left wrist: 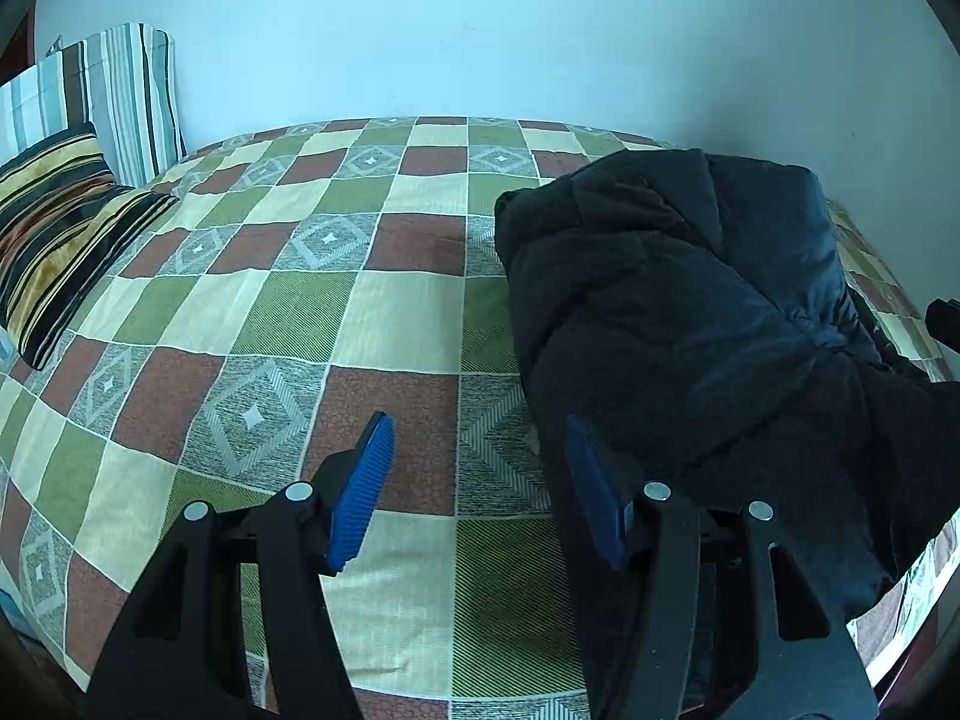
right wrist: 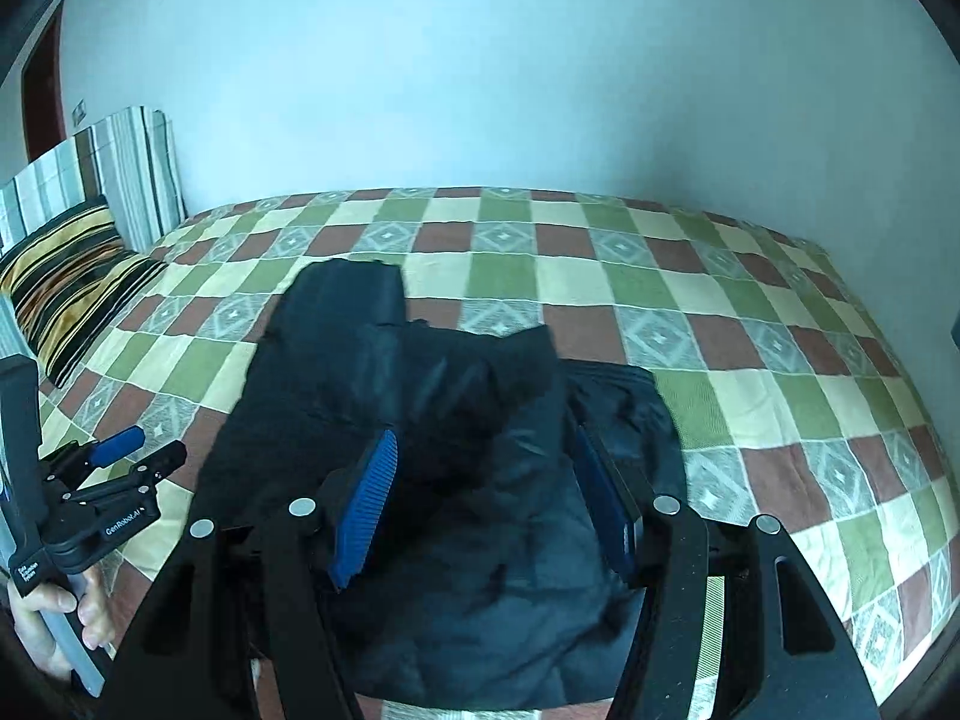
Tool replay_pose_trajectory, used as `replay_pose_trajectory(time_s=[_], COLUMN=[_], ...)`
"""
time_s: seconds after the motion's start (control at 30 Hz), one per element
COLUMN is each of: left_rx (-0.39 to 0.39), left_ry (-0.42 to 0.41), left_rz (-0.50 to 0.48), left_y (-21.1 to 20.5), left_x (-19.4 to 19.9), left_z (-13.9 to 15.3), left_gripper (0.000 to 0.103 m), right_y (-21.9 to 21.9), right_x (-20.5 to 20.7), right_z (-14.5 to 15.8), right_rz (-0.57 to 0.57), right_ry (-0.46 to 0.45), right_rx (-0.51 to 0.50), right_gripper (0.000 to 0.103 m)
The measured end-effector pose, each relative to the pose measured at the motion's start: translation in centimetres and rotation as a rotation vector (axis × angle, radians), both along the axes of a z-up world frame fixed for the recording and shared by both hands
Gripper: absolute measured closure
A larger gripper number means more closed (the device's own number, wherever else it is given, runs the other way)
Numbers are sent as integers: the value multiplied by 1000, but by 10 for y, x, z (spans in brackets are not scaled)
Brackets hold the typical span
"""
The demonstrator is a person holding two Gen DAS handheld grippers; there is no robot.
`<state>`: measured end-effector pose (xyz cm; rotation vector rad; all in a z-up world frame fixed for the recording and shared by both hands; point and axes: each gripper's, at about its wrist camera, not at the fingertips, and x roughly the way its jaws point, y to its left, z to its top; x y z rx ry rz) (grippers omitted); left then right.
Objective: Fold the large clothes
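Dark puffy jacket lies bundled on the bed, on the checked bedspread toward the near edge, its near end draping over that edge in the left wrist view; in the right wrist view the jacket looks doubled over on itself, one narrow part, maybe a sleeve, sticking out toward the far left, shiny lining showing at right; so a rough first fold seems done, but edges are uneven and lumpy, not a neat rectangle; judged partway, tidying and at least one more fold left; left tool is released, blue pads apart with nothing between them, over bare bedspread just beside the jacket's left edge, not touching it as far as visible; right tool also released, pads apart, poised above the middle of the jacket; cloth fills the view behind the gap, but no pinch is visible; left tool also seen from the right wrist view at lower left, held in a hand; striped pillows sit at the head of the bed, well apart from the jacket; plain wall behind.
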<state>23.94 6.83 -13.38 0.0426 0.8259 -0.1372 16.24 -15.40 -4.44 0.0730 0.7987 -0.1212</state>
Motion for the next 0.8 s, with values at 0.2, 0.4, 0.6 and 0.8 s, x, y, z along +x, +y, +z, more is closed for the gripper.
replay_pose_trajectory(time_s=[0.2,0.4,0.6,0.8], left_rx=[18,15,27,26], left_ry=[-5,20,29,29], left_rz=[6,4,-12,-15], left_y=[4,2,-6,-10], left_x=[4,7,7,6], left_z=[0,-11,-16,-16], left_gripper=[44,44,44,44], right_y=[20,31,27,34], right_x=[21,41,36,26], right_z=[-10,-46,-64,-59], right_rz=[29,31,42,62], right_ry=[39,156,194,147], right_rx=[20,15,60,20], right_gripper=[43,43,80,101])
